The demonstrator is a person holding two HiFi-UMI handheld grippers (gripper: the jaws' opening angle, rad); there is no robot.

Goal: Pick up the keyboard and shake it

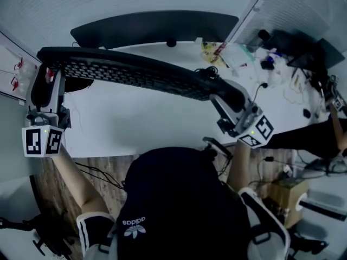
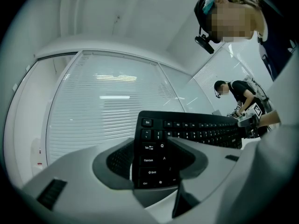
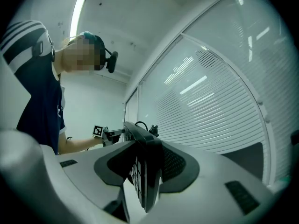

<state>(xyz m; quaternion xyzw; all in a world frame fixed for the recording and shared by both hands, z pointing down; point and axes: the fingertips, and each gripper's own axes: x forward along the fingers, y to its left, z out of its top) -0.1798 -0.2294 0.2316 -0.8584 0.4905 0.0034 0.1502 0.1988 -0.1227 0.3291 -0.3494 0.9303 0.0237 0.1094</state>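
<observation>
Left claw [image 1: 50, 69] and right claw [image 1: 219, 93] each pinch an end of the black keyboard [image 1: 135, 72], held clear above the white counter [image 1: 141, 126]. It looks light, stiff, smooth-edged: end grips suit, but shaking could slip it.

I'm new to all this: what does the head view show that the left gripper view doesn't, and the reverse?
Head view only: the white desk, a dark monitor and clutter at the desk's right. Left gripper view only: window blinds, a second person in the background, and readable key labels like Esc. Both: the keyboard, with the left gripper and right gripper each clamped on one end.
</observation>
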